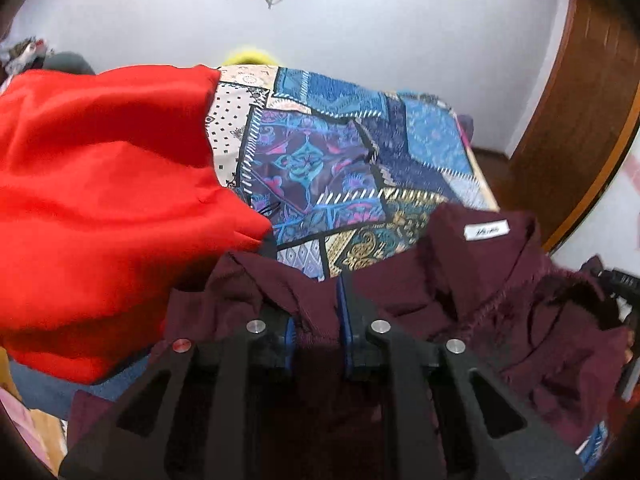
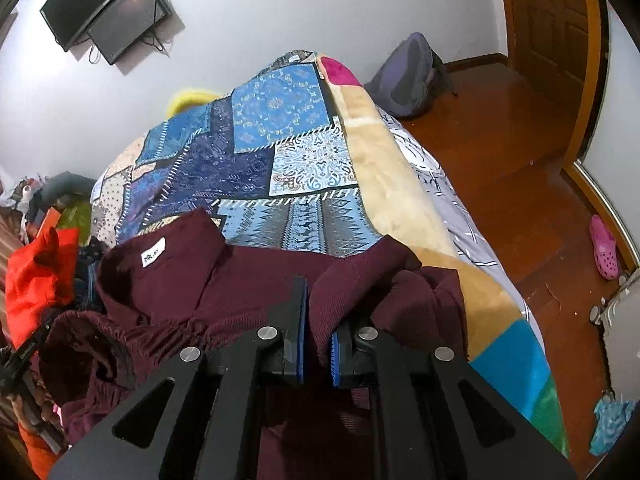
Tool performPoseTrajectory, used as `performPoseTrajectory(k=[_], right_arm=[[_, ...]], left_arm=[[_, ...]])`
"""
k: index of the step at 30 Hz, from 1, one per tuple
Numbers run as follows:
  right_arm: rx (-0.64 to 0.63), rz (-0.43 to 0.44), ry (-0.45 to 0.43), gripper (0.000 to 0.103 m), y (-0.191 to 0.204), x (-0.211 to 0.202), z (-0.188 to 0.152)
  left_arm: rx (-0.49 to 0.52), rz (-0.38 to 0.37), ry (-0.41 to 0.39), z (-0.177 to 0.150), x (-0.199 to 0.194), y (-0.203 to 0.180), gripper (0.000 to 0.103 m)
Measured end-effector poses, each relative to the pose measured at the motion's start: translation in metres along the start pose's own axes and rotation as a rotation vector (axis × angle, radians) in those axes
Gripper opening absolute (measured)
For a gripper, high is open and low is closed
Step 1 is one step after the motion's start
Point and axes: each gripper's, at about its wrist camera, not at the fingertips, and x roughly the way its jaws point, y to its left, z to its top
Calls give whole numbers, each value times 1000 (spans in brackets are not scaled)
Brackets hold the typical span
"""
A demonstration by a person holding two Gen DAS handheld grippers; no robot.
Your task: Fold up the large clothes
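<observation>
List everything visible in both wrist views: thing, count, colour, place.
garment: one, maroon, white neck label, nearest edge of bed, held in both grippers
cloth: one, red, left of bed
bedspread: one, blue patchwork, on bed
backpack: one, grey, floor by wall
clog: one, pink, floor
screen: one, black, on wall
left gripper: shut on garment
right gripper: shut on garment

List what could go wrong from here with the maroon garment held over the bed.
1. The maroon garment hangs bunched between the left gripper and the right gripper, so it may land creased.
2. The red garment lies close on the left and could get caught underneath.
3. The patchwork blanket slopes off the bed's edge, so fabric might slide.
</observation>
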Motion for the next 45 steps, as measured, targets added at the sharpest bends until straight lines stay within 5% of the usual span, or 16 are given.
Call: performPoseTrajectory(k=[10,12,14,17,22,32,36,45], right_arm=[[-144,-84,9,18,39,-34,-1],[-165,-77,5,25,46,-43,-4],[-189,-67,-10,47,54,-57,-9],[-220,-43,-63,63,64,-78,-18],[-269,-21,-64,68,81,-90,-35],[-324,-17,118,69,95,-46,-88],[-335,-52,161,69,92,-34,-105],[-370,-70,110,69,101,-59,-104]], left_arm=[[37,-50,-8,2,-33,-22,56],[45,-70,-11,0,-44,-28,61],[58,-81,-12,-3,-52,-32,62],[85,-83,-15,-10,-66,-41,67],[114,-90,-16,-32,-82,-54,82],[155,-119,165,-99,-50,-84,84],[111,-109,190,-111,-45,-78,84],[-43,-95,142,-113,-77,-29,84]])
